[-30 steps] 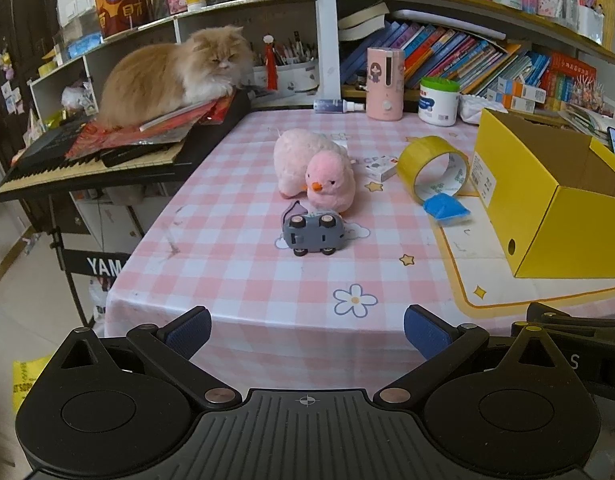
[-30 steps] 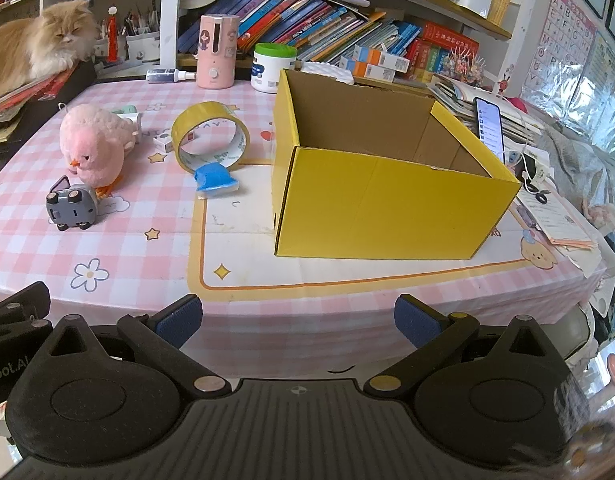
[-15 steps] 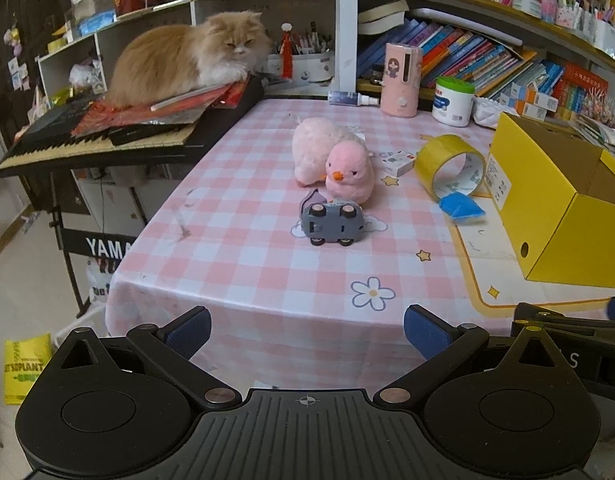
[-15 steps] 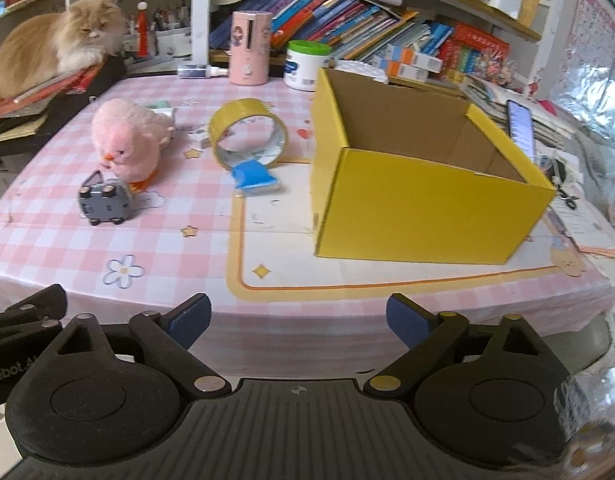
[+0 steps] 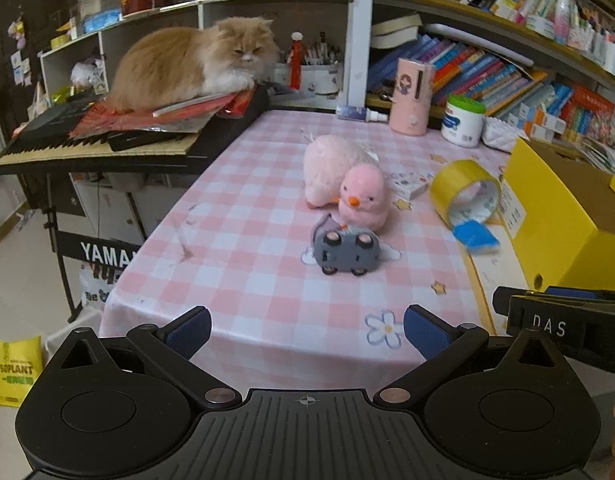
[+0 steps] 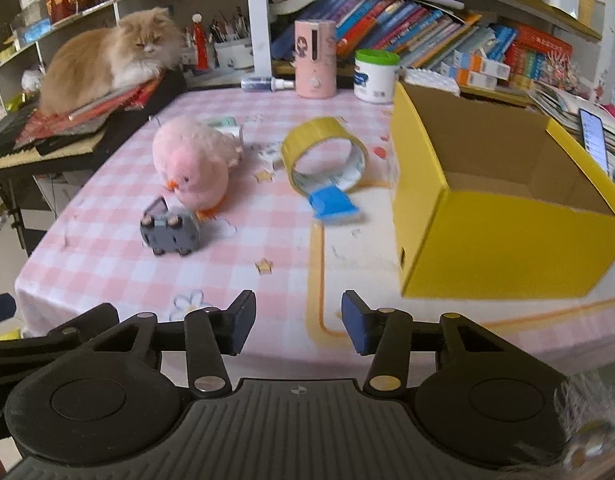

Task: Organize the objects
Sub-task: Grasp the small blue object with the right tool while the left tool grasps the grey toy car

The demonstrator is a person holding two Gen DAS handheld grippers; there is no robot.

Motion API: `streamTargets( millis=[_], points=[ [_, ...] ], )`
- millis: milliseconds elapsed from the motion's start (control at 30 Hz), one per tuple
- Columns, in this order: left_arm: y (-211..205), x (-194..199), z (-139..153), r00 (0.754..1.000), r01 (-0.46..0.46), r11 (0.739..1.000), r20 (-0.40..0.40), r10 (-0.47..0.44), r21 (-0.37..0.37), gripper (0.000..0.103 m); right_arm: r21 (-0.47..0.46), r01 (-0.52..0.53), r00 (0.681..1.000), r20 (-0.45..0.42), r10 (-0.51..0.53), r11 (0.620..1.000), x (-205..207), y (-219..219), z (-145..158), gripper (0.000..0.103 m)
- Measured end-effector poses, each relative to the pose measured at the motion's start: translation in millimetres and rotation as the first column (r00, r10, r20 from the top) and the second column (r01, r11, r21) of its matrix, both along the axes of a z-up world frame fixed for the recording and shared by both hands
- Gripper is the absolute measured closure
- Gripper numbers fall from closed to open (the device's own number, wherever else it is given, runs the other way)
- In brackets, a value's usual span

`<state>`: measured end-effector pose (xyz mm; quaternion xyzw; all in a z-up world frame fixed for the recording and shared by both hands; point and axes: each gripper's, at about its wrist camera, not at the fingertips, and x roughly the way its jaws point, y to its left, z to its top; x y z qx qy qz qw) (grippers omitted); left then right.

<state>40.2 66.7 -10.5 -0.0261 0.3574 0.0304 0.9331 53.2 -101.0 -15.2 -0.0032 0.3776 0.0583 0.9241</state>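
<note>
Both hand-held grippers hang short of the near edge of the worktop (image 6: 291,240), neither touching anything. The left hand-held gripper (image 5: 305,326) is spread wide and empty; the right hand-held gripper (image 6: 297,322) has just been closing, its pads now fairly near each other with nothing between them. The loose things lie well ahead: a grey toy car (image 6: 170,233) touching a pink chick (image 6: 191,168), then a tape roll (image 6: 323,154) standing on edge with a blue pad (image 6: 332,204) just in front of it. The yellow box (image 6: 503,216) sits open and empty to the right, surely where they belong. The step in hand looks like the reach for a first item. The right one should open again before it arrives, since the tape and chick are wide. The blue pad lies flat, so come in low and pinch its edges. The car may roll; grip it across the body, clear of the chick. A cat (image 6: 107,60) on the keyboard (image 5: 95,142) watches; stay clear of it.
</note>
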Motion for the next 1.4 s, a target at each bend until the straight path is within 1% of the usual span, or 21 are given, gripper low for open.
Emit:
streamTargets(
  millis=[300, 533, 767, 967, 1033, 1167, 1233, 1267, 1300, 1367, 1400],
  points=[
    [3, 32, -5, 0.998, -0.064, 0.998, -0.015, 0.064, 0.002, 0.0, -0.031, -0.045, 0.999, 0.029, 0.046, 0.998, 49, 10, 0, 0.058],
    [-5, 55, -11, 0.997, -0.065, 0.998, -0.032, 0.066, 0.015, 0.0, -0.054, -0.052, 0.998, 0.024, 0.054, 0.997, 92, 13, -8, 0.058],
    [-15, 77, -15, 0.999, -0.036, 0.999, -0.041, 0.037, 0.022, 0.0, -0.106, -0.022, 1.0, -0.019, 0.02, 0.994, 135, 8, -25, 0.058],
    [-18, 95, -21, 0.997, -0.04, 0.998, -0.058, 0.042, 0.038, 0.0, -0.148, -0.03, 0.998, -0.059, 0.021, 0.989, 157, 9, -39, 0.057],
    [-21, 103, -25, 0.997, -0.023, 0.999, -0.078, 0.027, 0.046, 0.0, -0.159, -0.031, 0.997, -0.08, 0.019, 0.987, 163, 9, -43, 0.056],
    [-30, 115, -34, 0.993, 0.015, 0.999, -0.115, -0.009, 0.051, 0.0, -0.15, -0.023, 0.993, -0.117, 0.005, 0.988, 176, 4, -50, 0.056],
    [-34, 121, -38, 0.991, 0.026, 0.998, -0.129, -0.018, 0.06, 0.001, -0.128, -0.028, 0.989, -0.146, 0.009, 0.991, 182, 0, -53, 0.059],
    [-35, 125, -40, 0.991, 0.027, 0.998, -0.135, -0.018, 0.065, 0.001, -0.099, -0.027, 0.988, -0.156, 0.012, 0.995, 184, -3, -54, 0.065],
    [-36, 128, -42, 0.99, 0.028, 0.997, -0.14, -0.019, 0.067, 0.001, -0.08, -0.034, 0.987, -0.161, 0.02, 0.996, 186, -4, -55, 0.074],
    [-35, 134, -45, 0.988, 0.025, 0.997, -0.152, -0.014, 0.069, 0.002, -0.047, -0.063, 0.984, -0.168, 0.054, 0.997, 187, -5, -53, 0.078],
    [-36, 137, -47, 0.988, 0.024, 0.997, -0.155, -0.012, 0.071, 0.002, -0.02, -0.07, 0.983, -0.171, 0.066, 0.997, 187, -7, -52, 0.078]
  ],
)
